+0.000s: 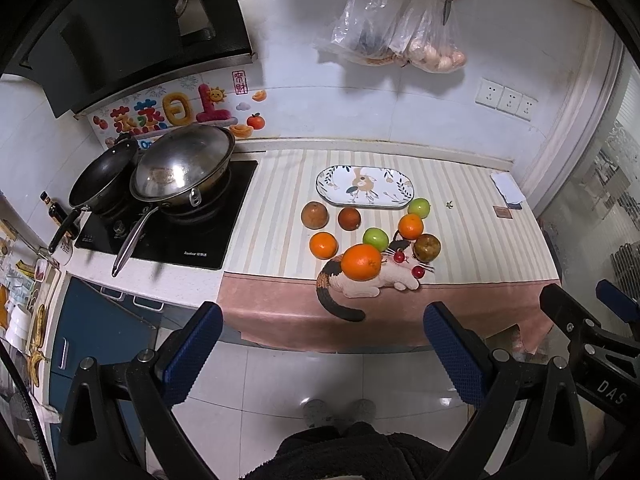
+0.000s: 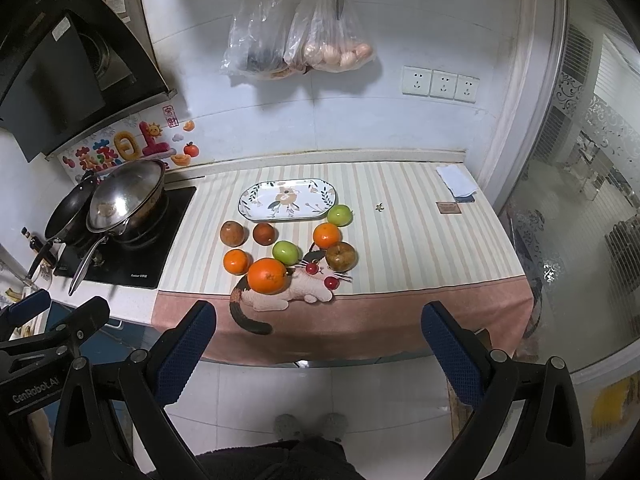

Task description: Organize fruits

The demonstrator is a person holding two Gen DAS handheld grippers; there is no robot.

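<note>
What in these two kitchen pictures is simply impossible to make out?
- Wok contents, both views: glare on its steel.
- Darker plastic bag, both views: wrinkled film blurs what's inside.
- Small label on the cloth, right view: print too small.
- Cat figure, both views: the big orange covers its back.

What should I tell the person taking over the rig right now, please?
Left gripper: jaws open, empty, held over the floor short of the counter.
Right gripper: the same, open and empty.
Oval plate sits bare at the back of the striped cloth.
All eight fruits lie loose in front of it: three oranges, the big orange nearest, two green apples, three brownish fruits.
Done: nothing moved yet.
Left: presumably put every fruit on the plate; the big orange looks the easiest start.
</note>
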